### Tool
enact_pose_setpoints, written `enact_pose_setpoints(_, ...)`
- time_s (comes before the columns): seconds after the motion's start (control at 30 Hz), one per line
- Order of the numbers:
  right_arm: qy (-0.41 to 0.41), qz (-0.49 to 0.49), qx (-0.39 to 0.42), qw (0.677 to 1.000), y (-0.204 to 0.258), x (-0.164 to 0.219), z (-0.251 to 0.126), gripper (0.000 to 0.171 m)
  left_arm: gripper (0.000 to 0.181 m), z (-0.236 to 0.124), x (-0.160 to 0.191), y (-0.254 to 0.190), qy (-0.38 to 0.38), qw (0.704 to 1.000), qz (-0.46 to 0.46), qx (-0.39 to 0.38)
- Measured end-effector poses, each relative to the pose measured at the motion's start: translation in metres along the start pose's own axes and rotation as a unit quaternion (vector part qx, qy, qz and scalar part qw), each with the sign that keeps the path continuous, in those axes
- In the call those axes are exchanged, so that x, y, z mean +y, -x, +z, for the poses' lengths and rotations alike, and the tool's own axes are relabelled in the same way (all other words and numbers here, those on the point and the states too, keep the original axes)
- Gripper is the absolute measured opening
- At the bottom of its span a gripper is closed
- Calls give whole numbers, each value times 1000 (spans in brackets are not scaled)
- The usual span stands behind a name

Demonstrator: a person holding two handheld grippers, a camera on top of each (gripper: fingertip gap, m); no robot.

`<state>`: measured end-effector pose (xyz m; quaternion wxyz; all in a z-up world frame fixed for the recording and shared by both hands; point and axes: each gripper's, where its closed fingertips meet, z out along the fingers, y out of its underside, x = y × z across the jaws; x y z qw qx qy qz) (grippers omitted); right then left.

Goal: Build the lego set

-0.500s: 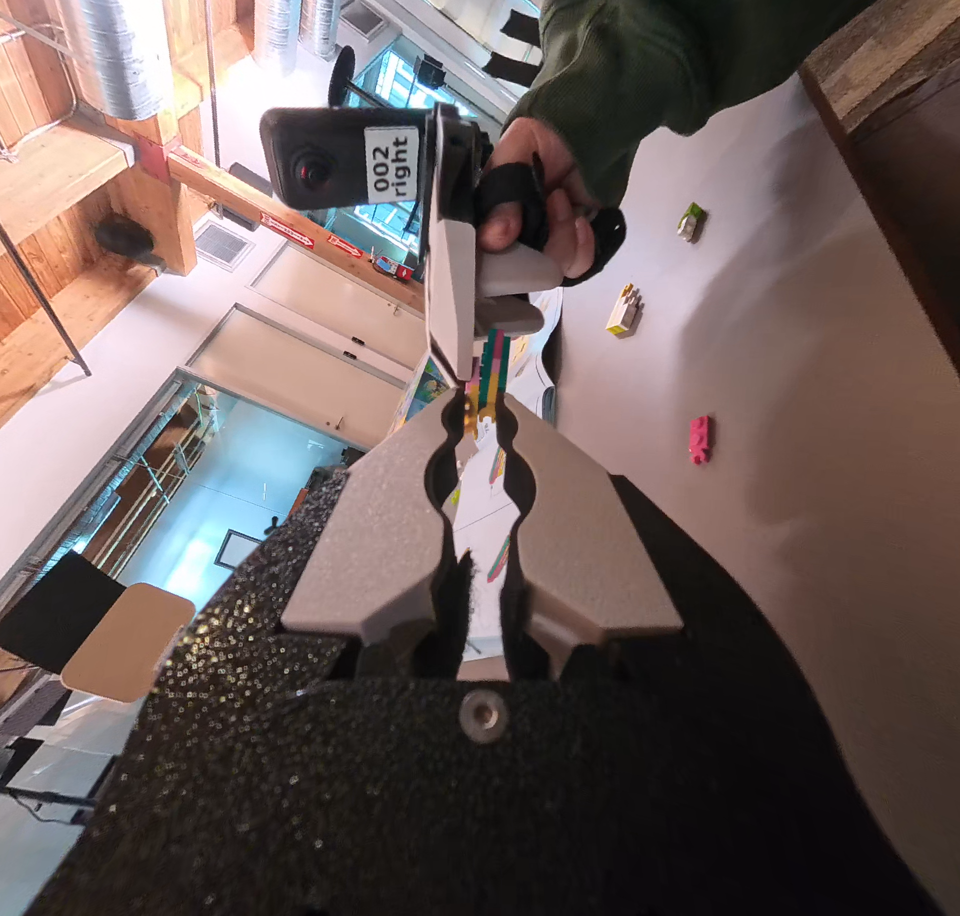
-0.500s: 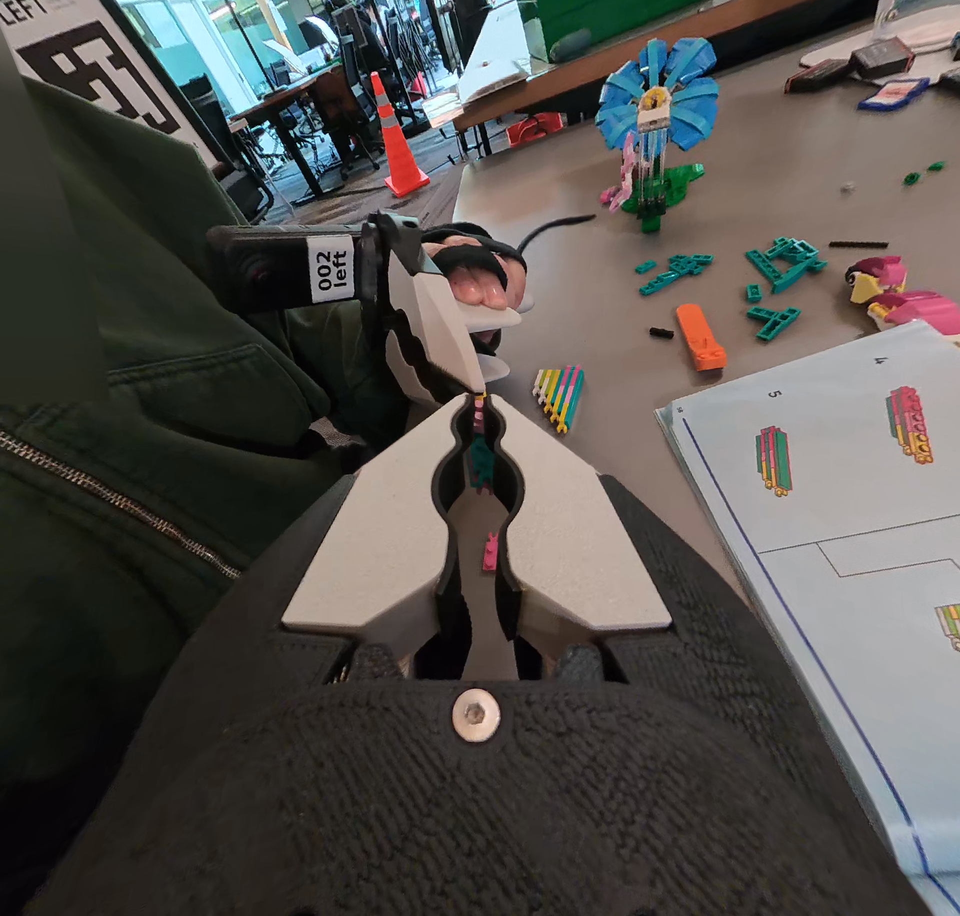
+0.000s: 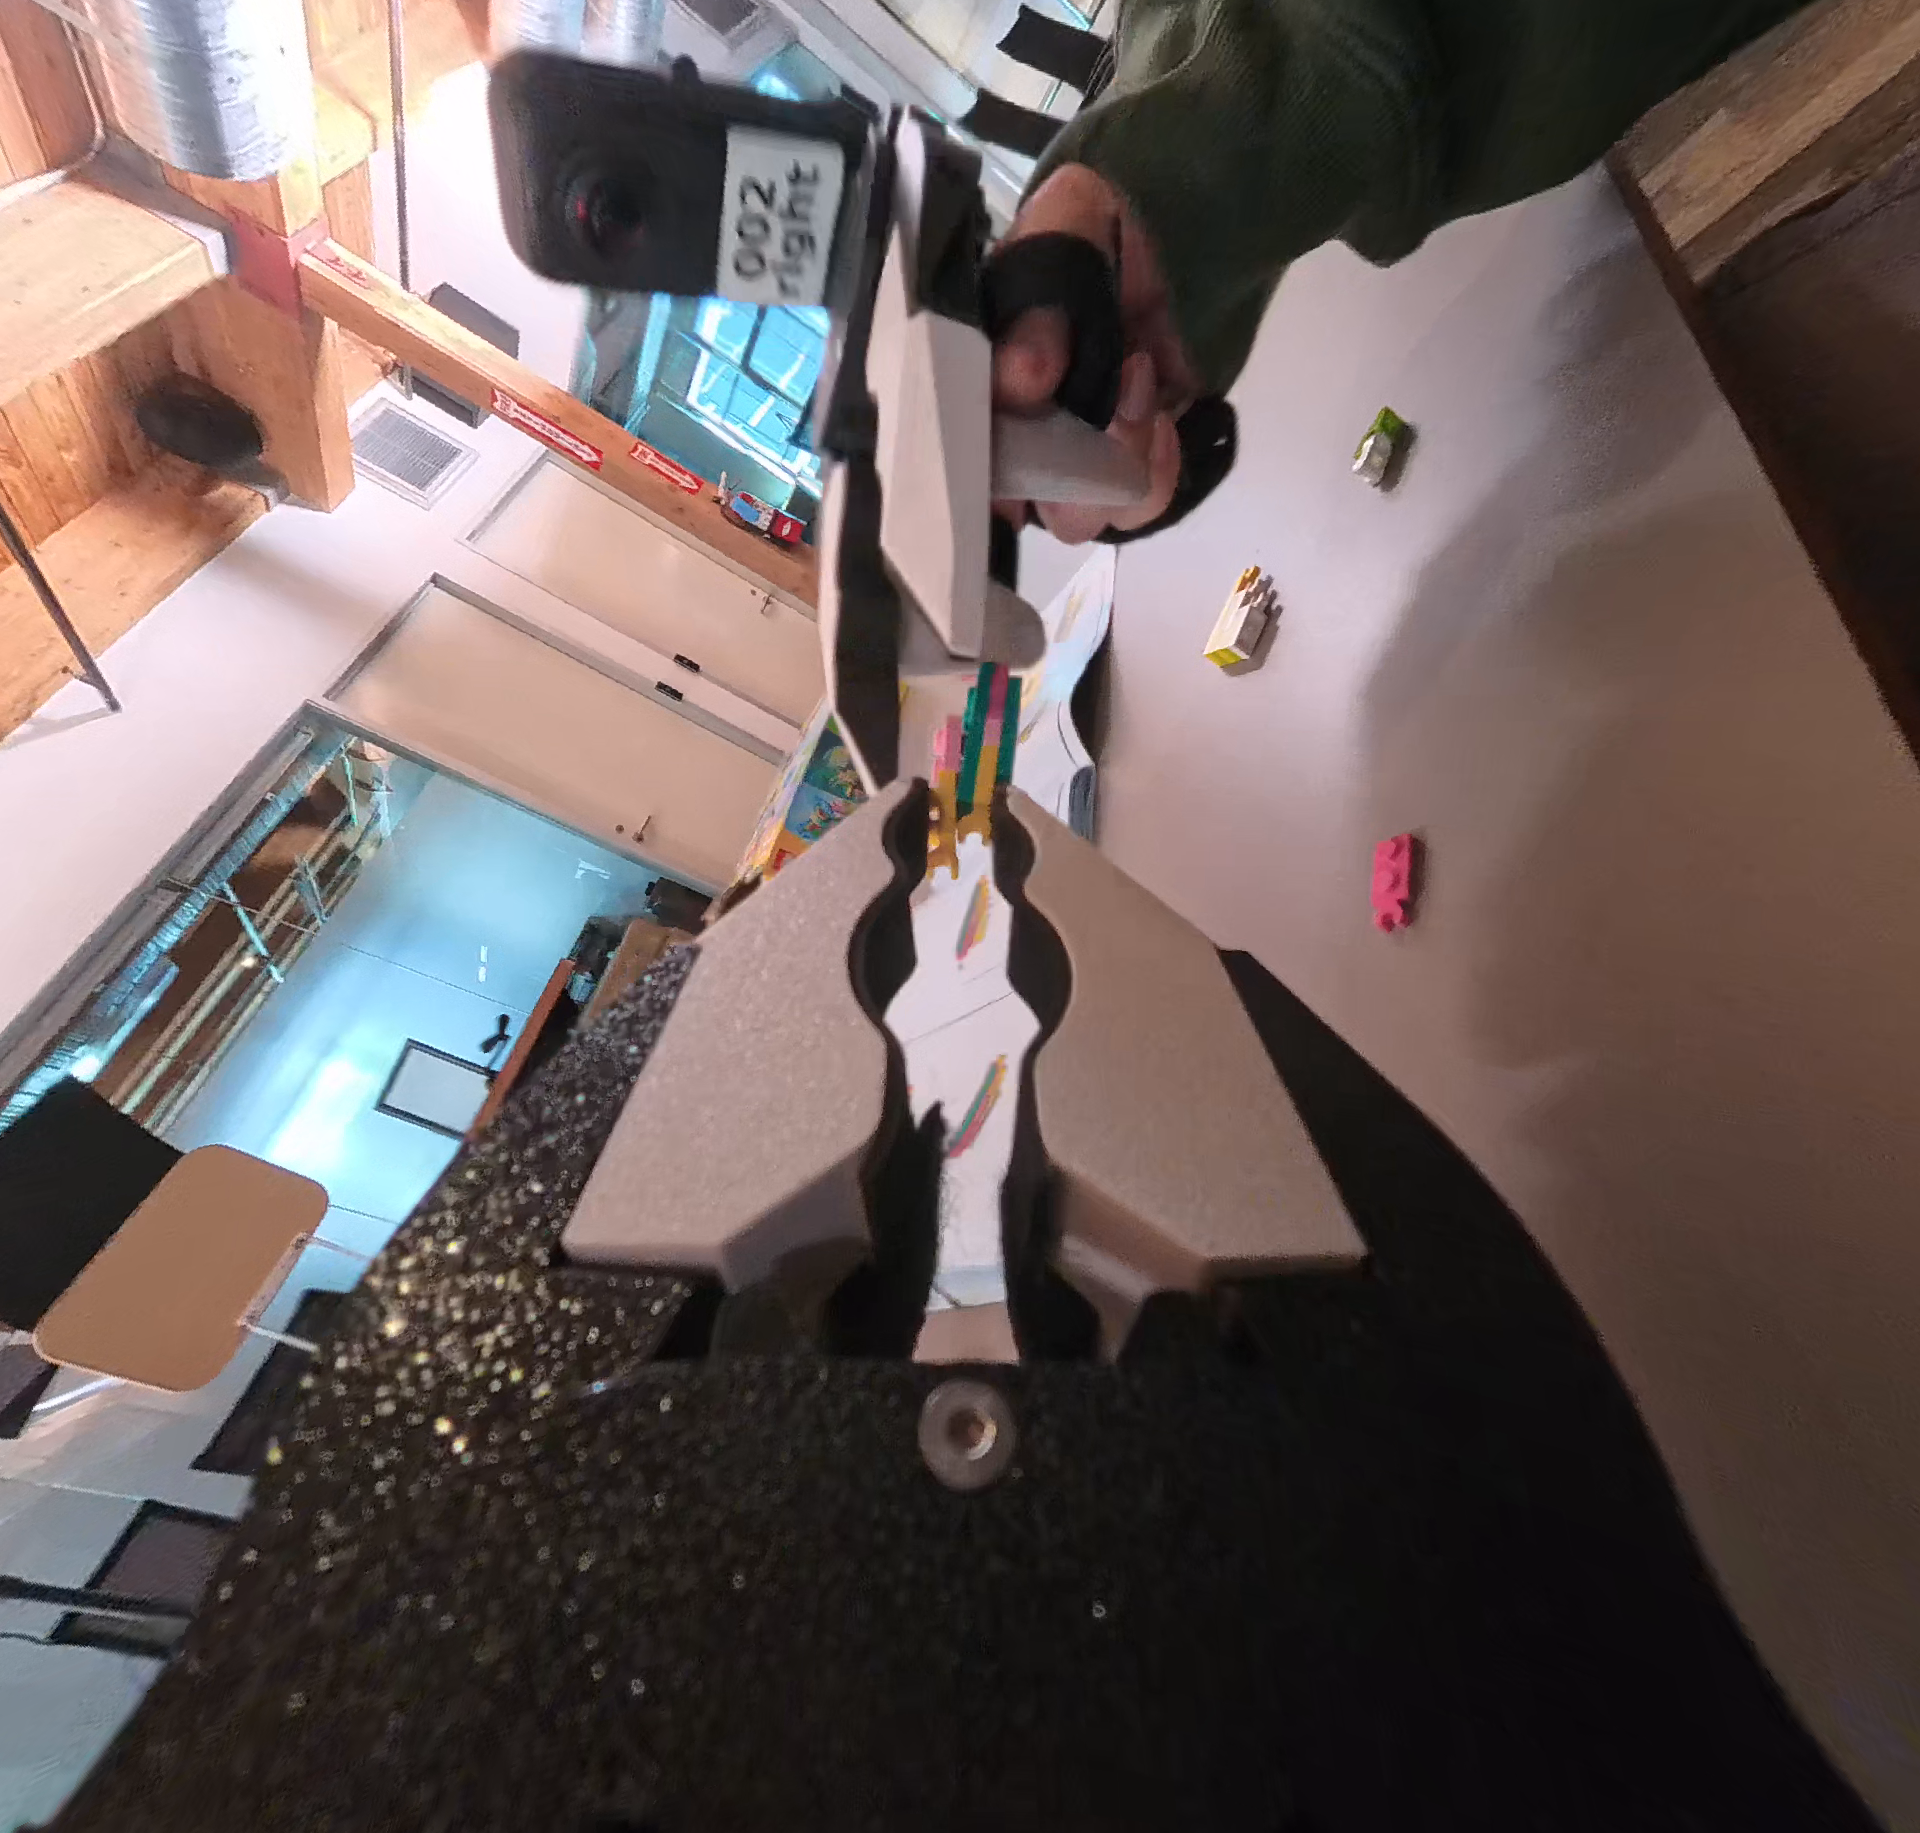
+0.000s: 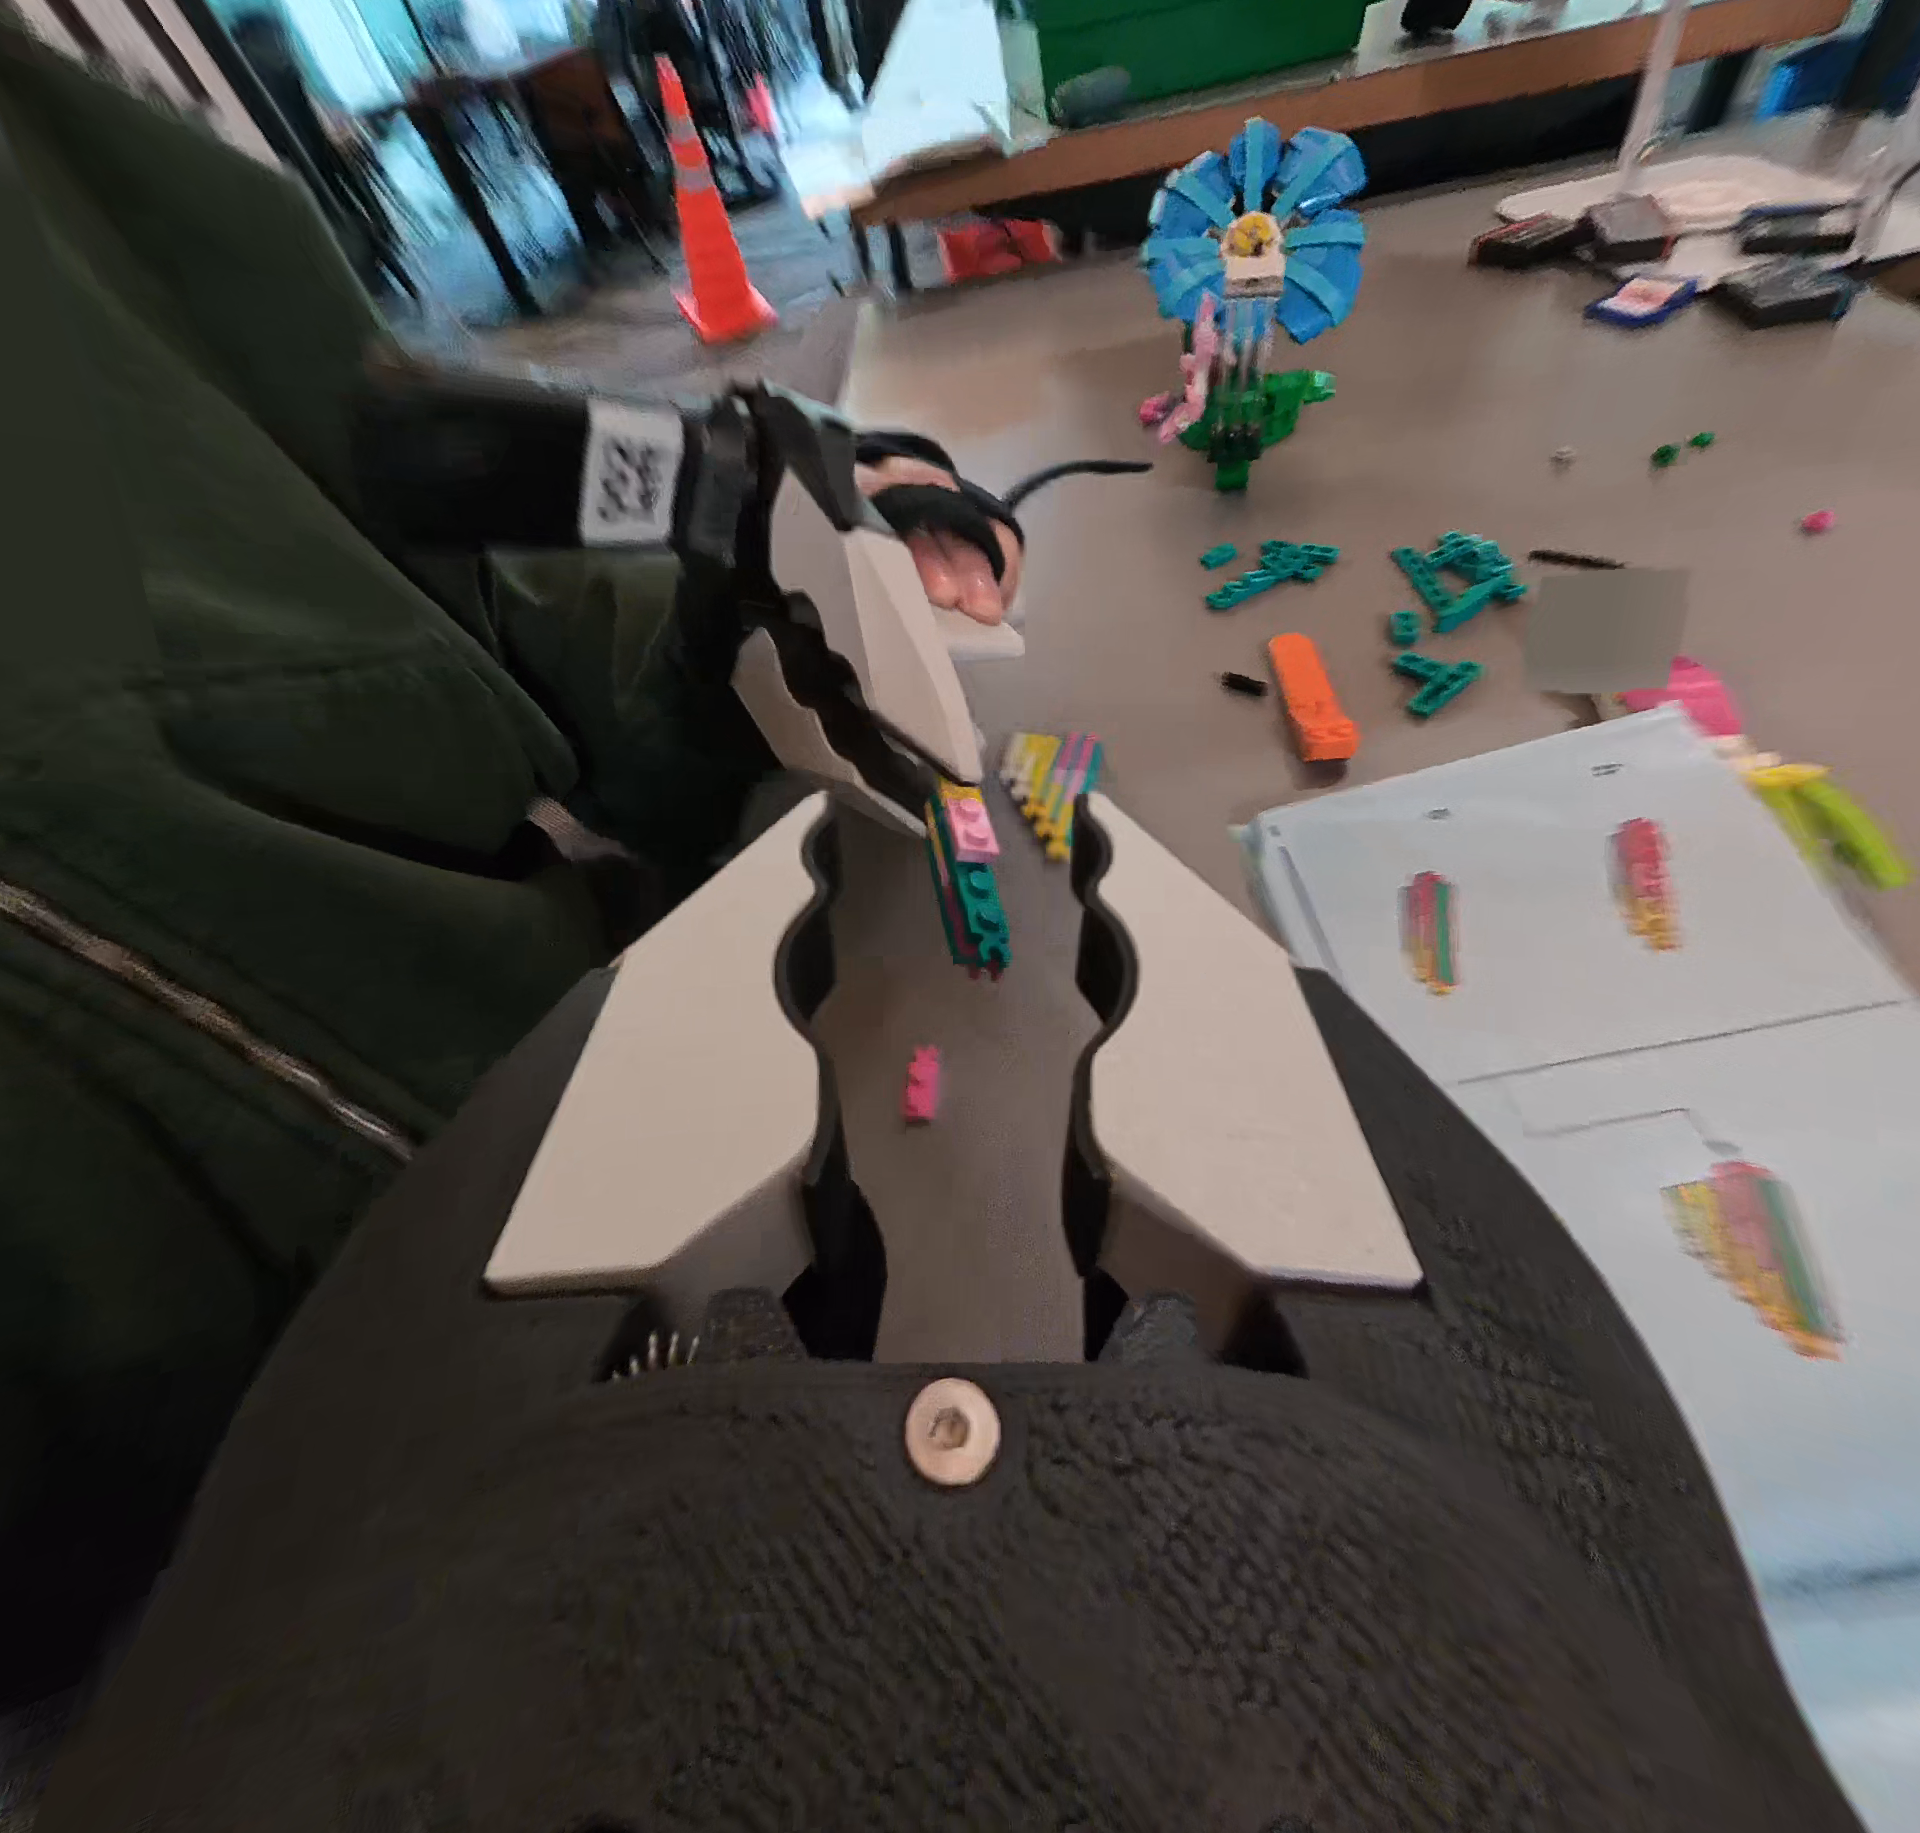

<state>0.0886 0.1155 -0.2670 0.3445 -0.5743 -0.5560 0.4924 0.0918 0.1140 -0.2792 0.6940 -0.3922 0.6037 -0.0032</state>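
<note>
Teal-pink brick stack pinched in left gripper; right gripper wide, empty, stack between fingers.

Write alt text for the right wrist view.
The open right gripper faces a striped brick stack that the left gripper holds above a grey table. On the table lie a pink brick, a second stack, teal pieces, a blue flower and an instruction sheet. The picture is blurred.

I see an open-plan office or workshop: timber beams and ducts upper left, desks and traffic cone at the top.
</note>
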Motion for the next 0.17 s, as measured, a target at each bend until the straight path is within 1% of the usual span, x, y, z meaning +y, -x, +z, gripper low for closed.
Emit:
enact_pose_setpoints(0.03,21,-42,25,999,-2,2,-1,44,9,0,1,-1,2,1000,-10,5)
enact_pose_setpoints(0.1,83,-146,85,982,-6,8,-2,43,9,1,2,-3,2,1000,-27,16)
enact_pose_setpoints(0.17,148,-240,128,951,-8,12,-2,38,9,2,3,-2,5,999,-44,19)
